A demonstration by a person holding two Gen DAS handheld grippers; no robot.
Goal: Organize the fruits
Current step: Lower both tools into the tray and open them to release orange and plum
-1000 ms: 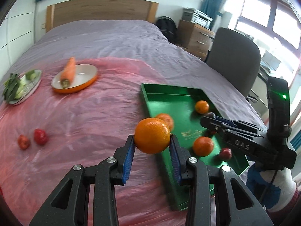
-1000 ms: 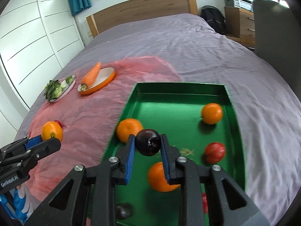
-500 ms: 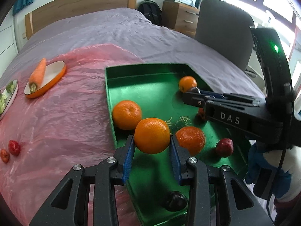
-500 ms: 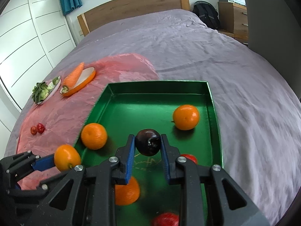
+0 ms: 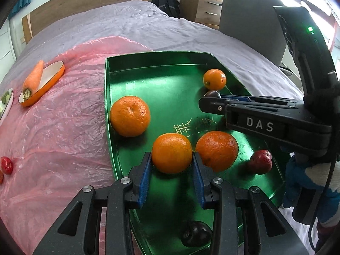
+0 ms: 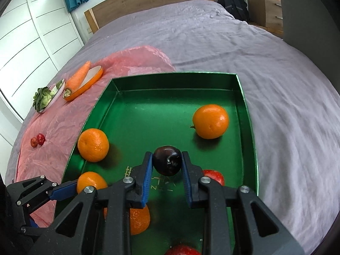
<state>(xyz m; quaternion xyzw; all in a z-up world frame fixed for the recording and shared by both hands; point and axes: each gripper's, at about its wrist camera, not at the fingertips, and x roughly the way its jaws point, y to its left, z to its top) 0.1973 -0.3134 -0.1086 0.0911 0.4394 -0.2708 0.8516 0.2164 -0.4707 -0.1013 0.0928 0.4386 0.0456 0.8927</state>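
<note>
Both grippers have come down over the green tray [image 5: 153, 61]: the left gripper [image 5: 171, 171] clenches an orange [image 5: 171, 153] near its front, the right gripper [image 6: 166, 171] grasps a dark plum [image 6: 167, 163] above its middle. I think release into the tray comes next

White capitals "DAS" read on the side of the right tongs [image 5: 210, 101], left wrist view. Gold characters on the green tray [image 5: 170, 80] floor; illegible in both views.
</note>
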